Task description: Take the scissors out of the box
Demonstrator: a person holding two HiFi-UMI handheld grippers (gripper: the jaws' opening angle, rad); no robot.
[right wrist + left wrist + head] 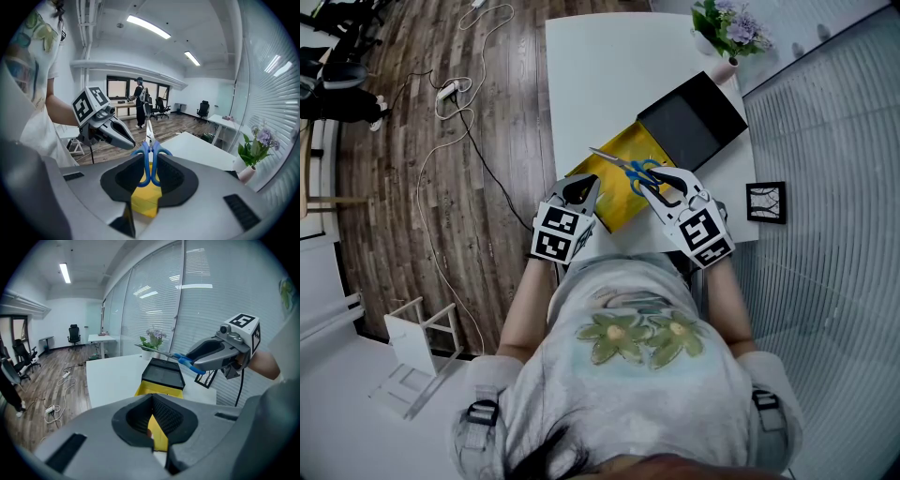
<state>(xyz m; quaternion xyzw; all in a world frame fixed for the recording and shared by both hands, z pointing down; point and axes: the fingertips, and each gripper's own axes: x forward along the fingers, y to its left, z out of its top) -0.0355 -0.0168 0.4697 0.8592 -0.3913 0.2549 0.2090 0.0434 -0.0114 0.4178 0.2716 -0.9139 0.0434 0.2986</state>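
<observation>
the right gripper has its jaws pinching the blue-handled steel scissors by the handles, in the air over the open yellow cardboard box on the white counter. the left gripper has its jaws pressed together, empty, near the box.

The right gripper grips the blue-handled scissors over the yellow box on the white table. The left gripper sits at the box's near-left edge, jaws seemingly closed. A black lid lies beyond.
</observation>
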